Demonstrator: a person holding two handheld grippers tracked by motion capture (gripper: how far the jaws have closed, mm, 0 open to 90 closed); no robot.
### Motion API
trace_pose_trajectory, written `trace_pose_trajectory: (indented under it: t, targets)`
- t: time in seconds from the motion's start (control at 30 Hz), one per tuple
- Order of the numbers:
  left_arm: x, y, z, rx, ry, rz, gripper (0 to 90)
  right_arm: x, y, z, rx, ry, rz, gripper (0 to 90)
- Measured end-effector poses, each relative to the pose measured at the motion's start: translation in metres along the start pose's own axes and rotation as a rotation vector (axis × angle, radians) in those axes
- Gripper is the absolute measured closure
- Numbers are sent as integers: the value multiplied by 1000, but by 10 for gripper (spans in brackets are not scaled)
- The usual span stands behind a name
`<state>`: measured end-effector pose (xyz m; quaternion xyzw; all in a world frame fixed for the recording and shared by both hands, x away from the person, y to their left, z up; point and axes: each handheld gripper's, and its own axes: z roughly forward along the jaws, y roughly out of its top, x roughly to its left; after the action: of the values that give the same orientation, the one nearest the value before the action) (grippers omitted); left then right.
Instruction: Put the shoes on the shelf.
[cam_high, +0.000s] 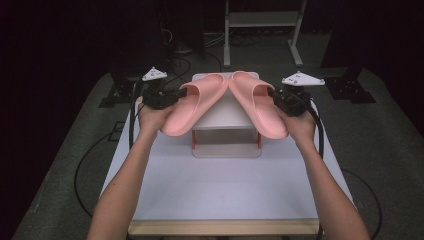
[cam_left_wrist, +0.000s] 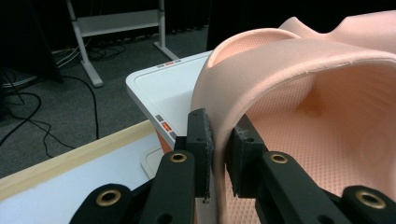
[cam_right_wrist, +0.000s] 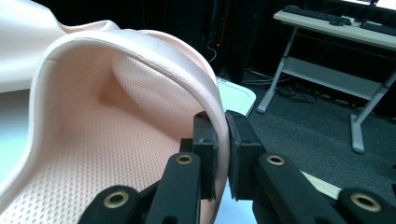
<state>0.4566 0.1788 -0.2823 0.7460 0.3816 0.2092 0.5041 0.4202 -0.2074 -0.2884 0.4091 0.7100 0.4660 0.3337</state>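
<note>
No legible text, label, brand, number or sign is found on any surface in the three views.

White-topped table (cam_high: 220, 190) with pale wood front edge fills lower centre of high view; a white low stand (cam_high: 227, 131) with orange legs sits on it at frame centre, near the far edge.

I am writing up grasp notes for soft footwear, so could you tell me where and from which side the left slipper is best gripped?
Grip the left slipper by the thin edge of its strap, coming from its outer side. The strap arches up from the sole as a slim band that two jaws can straddle, one inside and one outside. The left gripper holds it just so, as the right gripper holds the right slipper.
</note>
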Motion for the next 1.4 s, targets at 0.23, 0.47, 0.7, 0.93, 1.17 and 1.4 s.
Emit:
trace_pose_trajectory:
  t: [0.23,0.47,0.7,0.93,1.17,1.4]
  targets:
    - [0,4,7,10,3,2,801,-4,1,7,7,-8,18,829]
    - [3,5,14,13,6,-10,802,-6,2,11,9,-12,30,828]
    - [6,5,18,16,14,-32,796,-6,6,20,13,-13,43,824]
    - [8,7,21,25,24,-30,792,-5,6,25,19,-18,51,821]
    - [7,8,24,21,27,-38,790,-7,5,28,14,-19,66,821]
    - [4,10,27,27,26,-42,783,-6,6,29,15,-23,71,817]
